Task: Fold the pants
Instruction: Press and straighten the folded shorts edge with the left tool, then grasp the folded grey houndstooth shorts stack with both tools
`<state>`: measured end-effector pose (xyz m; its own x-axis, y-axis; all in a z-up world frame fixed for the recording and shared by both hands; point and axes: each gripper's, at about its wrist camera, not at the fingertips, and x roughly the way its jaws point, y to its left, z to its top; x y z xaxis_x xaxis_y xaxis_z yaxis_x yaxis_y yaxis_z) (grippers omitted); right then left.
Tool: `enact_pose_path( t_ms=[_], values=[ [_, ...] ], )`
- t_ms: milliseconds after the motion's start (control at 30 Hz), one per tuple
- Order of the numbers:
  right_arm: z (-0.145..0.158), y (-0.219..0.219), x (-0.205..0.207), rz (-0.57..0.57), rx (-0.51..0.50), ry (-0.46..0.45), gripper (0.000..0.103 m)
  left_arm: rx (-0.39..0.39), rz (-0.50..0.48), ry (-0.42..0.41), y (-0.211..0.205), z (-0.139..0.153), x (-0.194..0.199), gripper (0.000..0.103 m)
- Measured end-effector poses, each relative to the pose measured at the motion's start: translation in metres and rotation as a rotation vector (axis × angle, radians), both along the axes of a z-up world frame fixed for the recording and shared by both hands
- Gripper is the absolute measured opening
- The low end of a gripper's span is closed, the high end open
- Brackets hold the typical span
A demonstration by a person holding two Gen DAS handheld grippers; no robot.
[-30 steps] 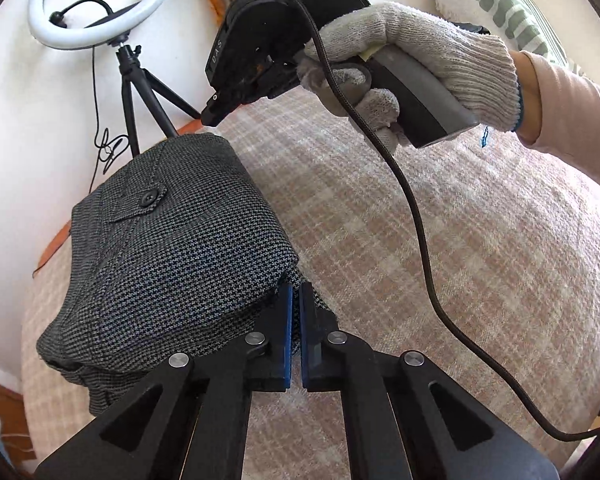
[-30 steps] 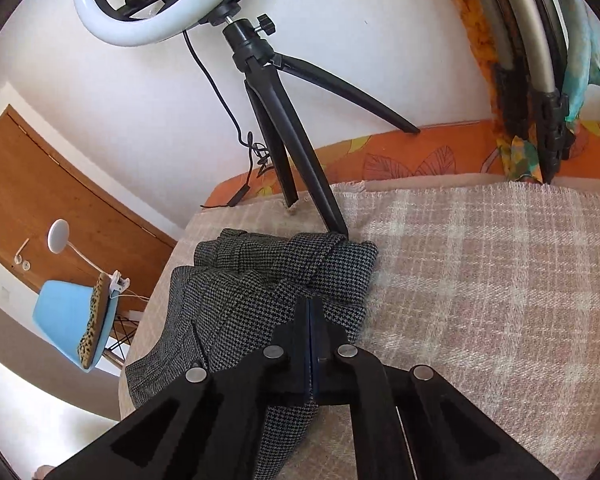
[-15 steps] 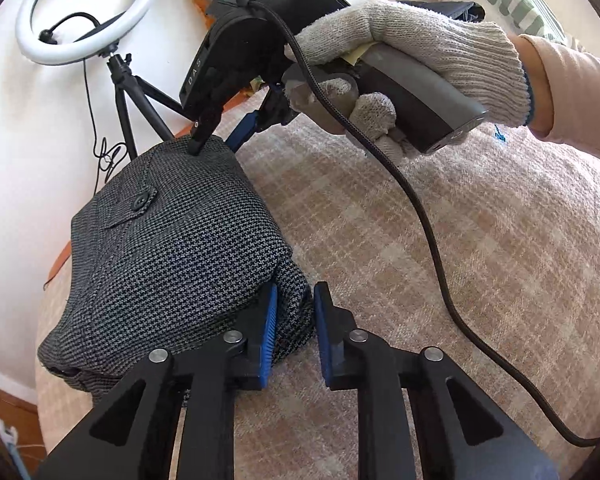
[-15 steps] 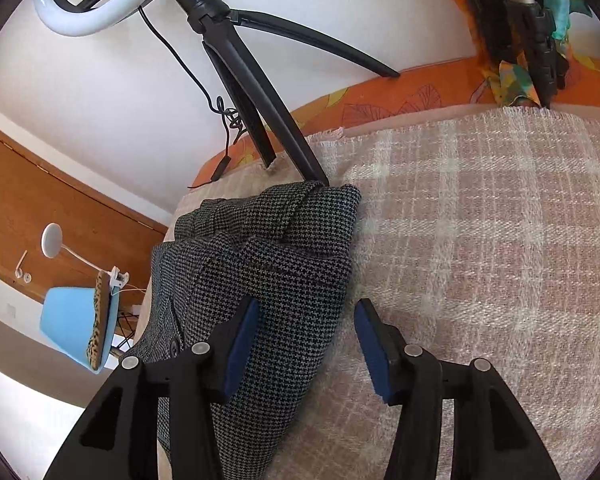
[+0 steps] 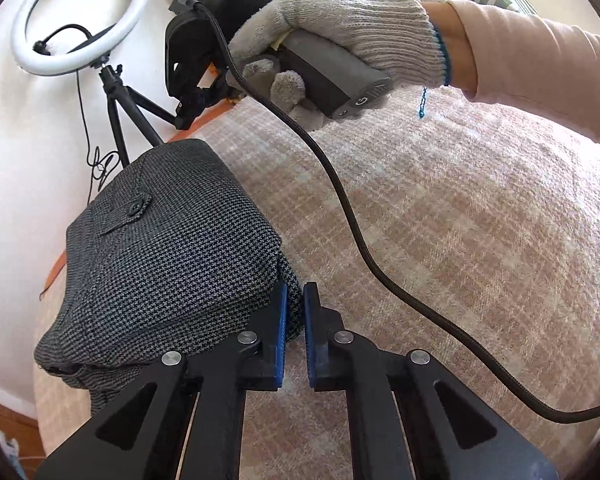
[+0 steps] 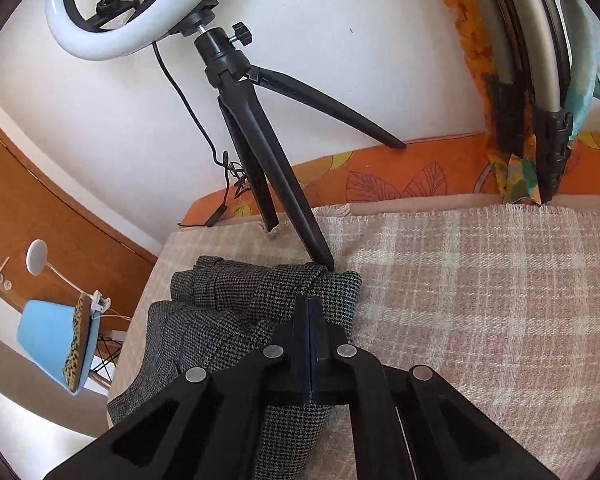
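The grey houndstooth pants [image 5: 168,256] lie folded in a thick bundle on the checked blanket [image 5: 460,240], a buttoned pocket flap on top. My left gripper [image 5: 294,320] is slightly open at the bundle's near right corner, a fold of cloth between its blue pads [image 5: 281,320]. In the right wrist view the pants [image 6: 228,312] lie under and ahead of my right gripper [image 6: 309,320], whose jaws are shut with nothing seen between them. The right gripper also shows in the left wrist view [image 5: 204,64], raised above the bundle's far end in a gloved hand.
A ring light on a black tripod [image 6: 260,140] stands at the blanket's far edge, one leg touching the pants. An orange leaf-print edge [image 6: 400,176] and white wall lie behind. A black cable [image 5: 340,208] crosses the blanket [image 6: 480,300]. A blue chair [image 6: 56,340] is at the left.
The right gripper opened over the pants' far end half a second ago, then shut and lifted away. The left gripper went from shut to slightly open at the near corner.
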<state>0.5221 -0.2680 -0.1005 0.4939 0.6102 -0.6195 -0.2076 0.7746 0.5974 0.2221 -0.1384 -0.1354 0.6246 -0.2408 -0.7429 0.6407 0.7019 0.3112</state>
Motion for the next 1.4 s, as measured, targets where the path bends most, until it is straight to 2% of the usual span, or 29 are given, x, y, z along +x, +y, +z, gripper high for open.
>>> enact_pose_path(
  t_ms=[33, 67, 133, 167, 200, 333, 400, 433, 467, 533, 633, 667, 733, 767, 867, 1033, 1167, 1400],
  values=[
    [0.002, 0.000, -0.002, 0.010, -0.005, -0.009, 0.000, -0.015, 0.008, 0.006, 0.002, 0.002, 0.001, 0.006],
    [0.003, -0.002, -0.005, 0.021, -0.007, -0.009, 0.005, -0.029, 0.012, 0.008, 0.004, 0.004, 0.001, 0.006],
    [0.000, -0.007, -0.013, 0.039, 0.005, 0.018, 0.027, -0.030, 0.005, -0.013, 0.005, 0.008, -0.003, 0.006],
    [-0.002, -0.008, -0.018, 0.032, -0.013, 0.022, 0.049, -0.031, -0.001, -0.026, 0.005, 0.010, -0.006, 0.006],
    [-0.005, -0.008, -0.023, 0.025, -0.034, 0.025, 0.053, -0.045, -0.010, -0.023, 0.005, 0.012, -0.008, 0.006],
    [-0.023, -0.008, -0.038, 0.052, -0.010, 0.085, 0.053, -0.110, -0.020, 0.017, 0.010, 0.026, -0.015, 0.007],
    [-0.023, -0.005, -0.046, 0.060, -0.030, 0.073, 0.054, -0.149, -0.005, 0.017, 0.019, 0.038, -0.016, 0.009],
    [-0.023, -0.004, -0.051, 0.056, -0.041, 0.066, 0.056, -0.173, 0.017, 0.018, 0.027, 0.044, -0.015, 0.014],
    [-0.022, -0.004, -0.054, 0.056, -0.039, 0.064, 0.063, -0.202, 0.041, 0.024, 0.036, 0.051, -0.012, 0.018],
    [-0.019, -0.004, -0.060, 0.067, -0.017, 0.055, 0.069, -0.268, 0.104, 0.035, 0.059, 0.064, 0.001, 0.043],
    [-0.014, 0.001, -0.069, 0.076, -0.041, 0.031, 0.074, -0.362, 0.222, 0.056, 0.100, 0.079, 0.028, 0.052],
    [-0.013, 0.002, -0.071, 0.081, -0.046, 0.028, 0.079, -0.398, 0.268, 0.060, 0.115, 0.083, 0.039, 0.056],
    [-0.013, 0.006, -0.076, 0.100, -0.049, 0.020, 0.081, -0.493, 0.347, 0.096, 0.147, 0.086, 0.064, 0.074],
    [-0.013, 0.008, -0.076, 0.105, -0.055, 0.021, 0.082, -0.538, 0.369, 0.140, 0.161, 0.085, 0.078, 0.076],
    [-0.013, 0.013, -0.077, 0.111, -0.073, 0.027, 0.083, -0.611, 0.439, 0.257, 0.194, 0.073, 0.113, 0.078],
    [-0.022, 0.018, -0.070, 0.123, -0.042, 0.067, 0.084, -0.694, 0.481, 0.471, 0.216, 0.038, 0.157, 0.078],
    [-0.033, 0.023, -0.066, 0.128, -0.009, 0.100, 0.085, -0.727, 0.474, 0.543, 0.216, 0.023, 0.178, 0.078],
    [-0.033, 0.038, -0.063, 0.149, 0.003, 0.078, 0.086, -0.668, 0.457, 0.608, 0.205, 0.002, 0.194, 0.078]
  ],
)
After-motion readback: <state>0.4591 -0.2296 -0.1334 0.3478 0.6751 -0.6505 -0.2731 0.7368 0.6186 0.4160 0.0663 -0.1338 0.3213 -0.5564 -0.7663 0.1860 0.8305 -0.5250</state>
